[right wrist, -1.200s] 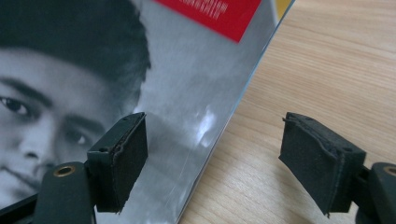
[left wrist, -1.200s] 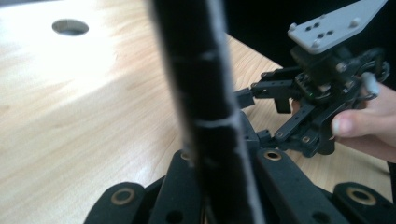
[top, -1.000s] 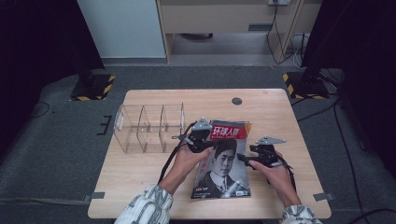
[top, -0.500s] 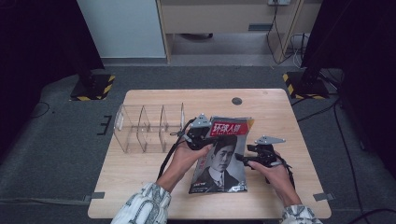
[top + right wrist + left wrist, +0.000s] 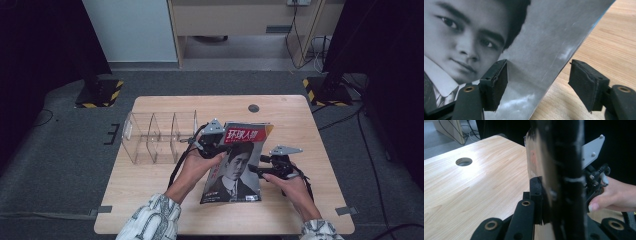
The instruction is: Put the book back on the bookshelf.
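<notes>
magazine [image 5: 235,165] – mid-tabletop [image 5: 150,190], tilted, 3 o'clock of clear rack [image 5: 157,136] | left gripper [image 5: 212,142] – jaws clenched on its top-left edge | right gripper [image 5: 537,82] – jaws just closing, astride right edge, pads apart; its own view shows the cover face close.

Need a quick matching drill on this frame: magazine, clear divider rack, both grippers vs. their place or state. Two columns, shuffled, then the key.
Things
1. magazine
2. clear divider rack
3. left gripper
4. right gripper

Place or state
A. jaws apart, straddling the cover's right edge
B. stands on the table, left of the magazine
C. raised at its left edge, cover facing up
D. clamped shut on the magazine's left edge

Pairs: 1-C, 2-B, 3-D, 4-A
</notes>
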The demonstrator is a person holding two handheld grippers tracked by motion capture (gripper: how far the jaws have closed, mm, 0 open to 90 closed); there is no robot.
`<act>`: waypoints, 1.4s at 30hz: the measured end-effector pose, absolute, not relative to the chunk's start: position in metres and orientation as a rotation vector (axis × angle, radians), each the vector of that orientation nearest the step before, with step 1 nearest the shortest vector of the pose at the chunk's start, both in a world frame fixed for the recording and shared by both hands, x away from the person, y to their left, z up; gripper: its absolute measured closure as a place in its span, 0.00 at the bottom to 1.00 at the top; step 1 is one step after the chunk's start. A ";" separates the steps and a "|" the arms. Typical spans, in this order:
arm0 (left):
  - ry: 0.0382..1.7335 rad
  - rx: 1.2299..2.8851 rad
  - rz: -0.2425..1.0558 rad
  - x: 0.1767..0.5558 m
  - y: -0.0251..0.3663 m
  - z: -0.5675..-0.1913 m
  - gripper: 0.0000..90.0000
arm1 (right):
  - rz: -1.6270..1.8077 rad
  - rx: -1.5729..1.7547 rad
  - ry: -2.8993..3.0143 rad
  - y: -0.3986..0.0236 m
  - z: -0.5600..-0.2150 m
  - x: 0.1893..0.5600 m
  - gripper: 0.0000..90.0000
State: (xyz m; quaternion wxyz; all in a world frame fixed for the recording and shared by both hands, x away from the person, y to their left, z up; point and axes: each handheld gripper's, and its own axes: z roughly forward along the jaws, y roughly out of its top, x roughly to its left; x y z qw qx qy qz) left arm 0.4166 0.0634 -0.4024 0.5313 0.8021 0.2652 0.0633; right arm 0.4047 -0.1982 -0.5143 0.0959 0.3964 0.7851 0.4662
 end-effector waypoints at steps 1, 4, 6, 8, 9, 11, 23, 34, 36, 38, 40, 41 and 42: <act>0.632 1.913 0.151 0.417 0.063 -0.402 0.96 | 1.384 1.172 2.326 -0.198 -0.514 0.405 0.35; 0.627 1.911 0.157 0.417 0.064 -0.398 0.96 | 1.393 1.167 2.318 -0.198 -0.513 0.405 0.35; 0.627 1.907 0.159 0.417 0.065 -0.396 0.96 | 1.390 1.162 2.318 -0.198 -0.513 0.405 0.36; 0.630 1.901 0.155 0.418 0.066 -0.395 0.96 | 1.385 1.163 2.312 -0.197 -0.513 0.405 0.36; 0.629 1.900 0.154 0.419 0.066 -0.395 0.96 | 1.383 1.166 2.312 -0.197 -0.513 0.405 0.36; 0.631 1.904 0.153 0.420 0.066 -0.392 0.96 | 1.373 1.155 2.309 -0.197 -0.513 0.405 0.37; 0.611 1.885 0.181 0.422 0.068 -0.373 0.96 | 1.325 1.135 2.315 -0.195 -0.513 0.405 0.40; 0.613 1.866 0.190 0.422 0.073 -0.366 0.96 | 1.323 1.132 2.309 -0.193 -0.513 0.405 0.40; 0.615 1.860 0.192 0.422 0.074 -0.365 0.96 | 1.319 1.136 2.312 -0.193 -0.513 0.405 0.40; 0.612 1.862 0.194 0.422 0.074 -0.364 0.96 | 1.317 1.133 2.312 -0.193 -0.513 0.405 0.40; 0.605 1.861 0.198 0.422 0.074 -0.362 0.96 | 1.318 1.128 2.311 -0.192 -0.513 0.405 0.40; 0.602 1.860 0.200 0.422 0.074 -0.361 0.96 | 1.317 1.127 2.312 -0.192 -0.513 0.405 0.40; 0.601 1.861 0.202 0.422 0.074 -0.360 0.96 | 1.318 1.125 2.310 -0.192 -0.513 0.405 0.40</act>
